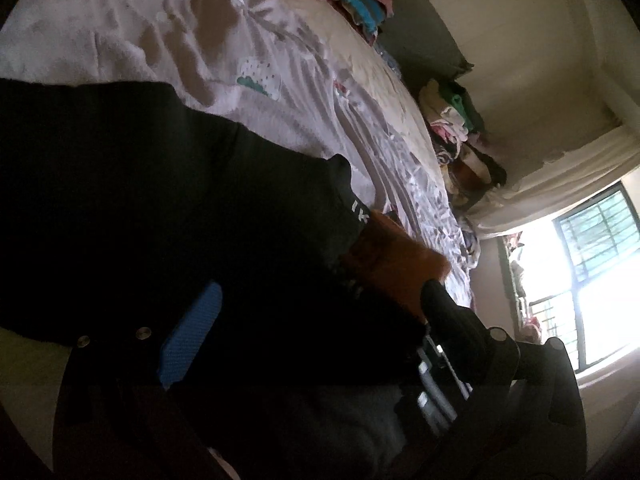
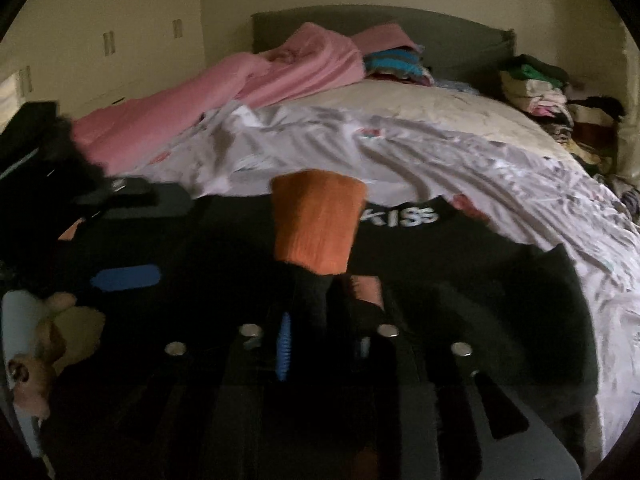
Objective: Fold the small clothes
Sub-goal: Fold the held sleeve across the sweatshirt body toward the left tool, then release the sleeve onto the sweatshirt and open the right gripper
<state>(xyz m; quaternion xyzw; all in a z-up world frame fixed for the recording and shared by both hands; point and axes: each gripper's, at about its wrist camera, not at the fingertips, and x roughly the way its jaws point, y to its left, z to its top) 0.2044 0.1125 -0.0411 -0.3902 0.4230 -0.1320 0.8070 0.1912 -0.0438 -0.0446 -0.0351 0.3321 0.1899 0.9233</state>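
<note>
The orange and black sock [image 2: 316,220] lies on the black shorts [image 2: 480,260], which are spread near the close edge of the bed sheet [image 2: 440,152]. Its long axis runs almost straight ahead along the line the right gripper [image 2: 326,320] points: the black foot end sits between that gripper's two fingers and the orange cuff reaches away toward the head of the bed, crossing the lettered waistband [image 2: 404,216] of the shorts at roughly a right angle. So the right hand is plainly the nearer one to the sock, which starts at its fingertips. The view is dim and smeared, and I cannot tell whether the pads are pressing on the black end or merely flanking it. The left gripper [image 1: 320,292] sits off to the left of the sock, low over the same shorts, its fingers standing far apart with dark cloth lying across the gap, so it looks released rather than pinching anything. From its own camera the orange cuff shows just beside its far finger. Any fold of the sock would likely go along this near-to-far axis, cuff toward toe.
</note>
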